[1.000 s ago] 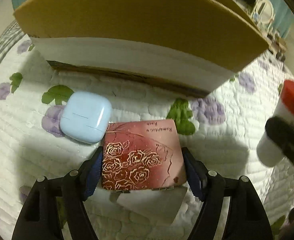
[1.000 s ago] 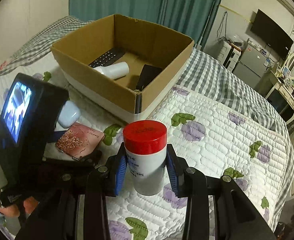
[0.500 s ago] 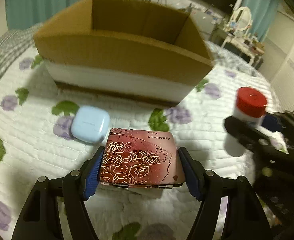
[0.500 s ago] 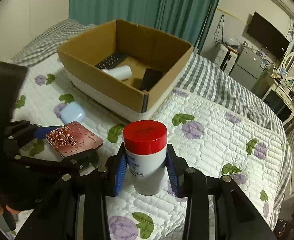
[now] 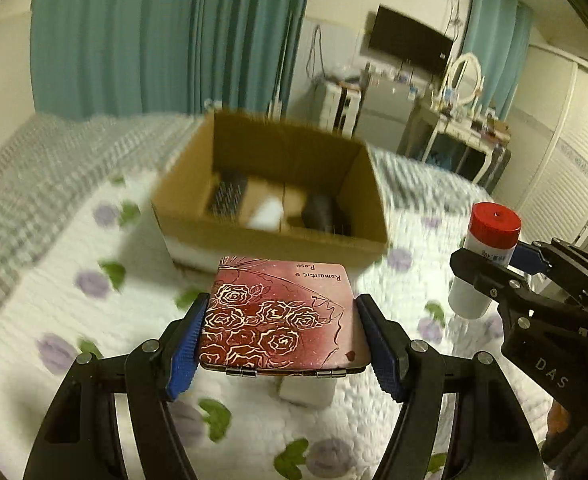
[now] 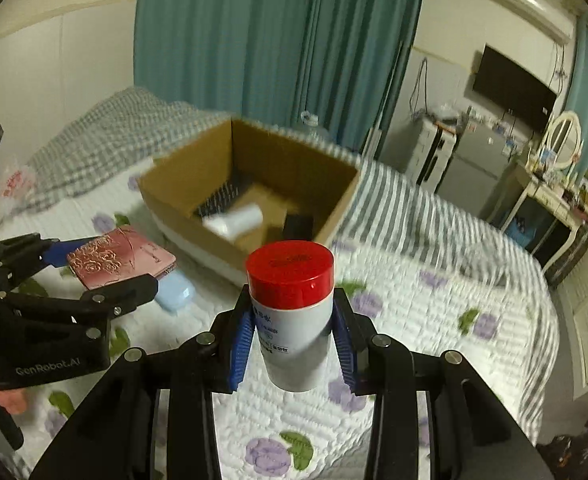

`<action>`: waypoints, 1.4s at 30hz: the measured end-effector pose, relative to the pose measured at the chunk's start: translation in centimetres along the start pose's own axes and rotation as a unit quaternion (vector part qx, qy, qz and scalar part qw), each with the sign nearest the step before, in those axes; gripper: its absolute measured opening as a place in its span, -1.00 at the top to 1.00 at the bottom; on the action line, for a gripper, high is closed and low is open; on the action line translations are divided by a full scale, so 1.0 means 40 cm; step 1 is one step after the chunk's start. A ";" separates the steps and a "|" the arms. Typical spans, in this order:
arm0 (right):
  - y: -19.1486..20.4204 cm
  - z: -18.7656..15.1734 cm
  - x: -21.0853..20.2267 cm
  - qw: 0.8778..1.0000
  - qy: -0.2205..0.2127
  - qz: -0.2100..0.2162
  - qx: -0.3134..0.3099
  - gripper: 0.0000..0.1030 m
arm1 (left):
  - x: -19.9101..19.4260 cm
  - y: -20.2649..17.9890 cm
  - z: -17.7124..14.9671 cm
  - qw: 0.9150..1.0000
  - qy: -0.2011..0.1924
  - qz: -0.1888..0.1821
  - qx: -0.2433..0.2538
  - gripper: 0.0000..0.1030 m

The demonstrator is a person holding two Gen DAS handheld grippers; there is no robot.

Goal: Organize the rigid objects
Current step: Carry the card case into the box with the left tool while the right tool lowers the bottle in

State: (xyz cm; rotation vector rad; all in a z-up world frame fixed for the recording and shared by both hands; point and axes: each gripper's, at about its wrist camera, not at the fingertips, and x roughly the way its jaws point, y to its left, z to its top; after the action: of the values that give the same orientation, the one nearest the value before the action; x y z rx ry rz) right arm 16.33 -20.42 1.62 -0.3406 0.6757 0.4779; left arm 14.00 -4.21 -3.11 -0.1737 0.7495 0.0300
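The flat, stiff red rose-patterned case, clamped by its side edges in the left gripper, and the light, smooth white red-capped plastic bottle, pinched mid-body in the right gripper, are held above the quilt short of the open cardboard box.

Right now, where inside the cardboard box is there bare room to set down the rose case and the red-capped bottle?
Inside the cardboard box, bare floor shows between the white cylinder and the dark object, running toward the far wall. The left end is crowded: the black remote lies beside the cylinder. The rose case needs the wider middle strip; the red-capped bottle fits near the front.
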 end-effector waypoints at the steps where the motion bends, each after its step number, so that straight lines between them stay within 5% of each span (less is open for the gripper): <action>1: 0.000 0.019 -0.009 1.000 -0.007 -0.002 -0.003 0.30 | -0.016 0.005 0.022 1.000 -0.012 0.003 0.004 -0.40; 7: -0.006 0.136 -0.009 0.999 -0.044 0.002 0.001 0.30 | -0.061 0.033 0.131 0.998 -0.064 0.020 0.021 -0.40; 13: -0.015 0.222 0.064 0.998 -0.061 0.012 0.011 0.30 | -0.006 0.066 0.235 0.994 -0.092 0.045 0.040 -0.40; 28: -0.070 0.257 0.422 0.999 -0.008 0.027 0.031 0.30 | 0.342 0.081 0.245 0.994 -0.036 0.043 0.093 -0.40; 42: -0.110 0.244 0.459 0.998 0.008 0.021 0.053 0.30 | 0.396 0.041 0.300 0.994 -0.019 0.038 0.097 -0.44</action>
State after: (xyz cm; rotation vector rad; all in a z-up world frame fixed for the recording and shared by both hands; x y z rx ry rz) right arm 36.11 -14.06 -2.81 -0.2316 0.7224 0.4775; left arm 33.56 -1.14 -5.51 0.0402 0.7166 0.0323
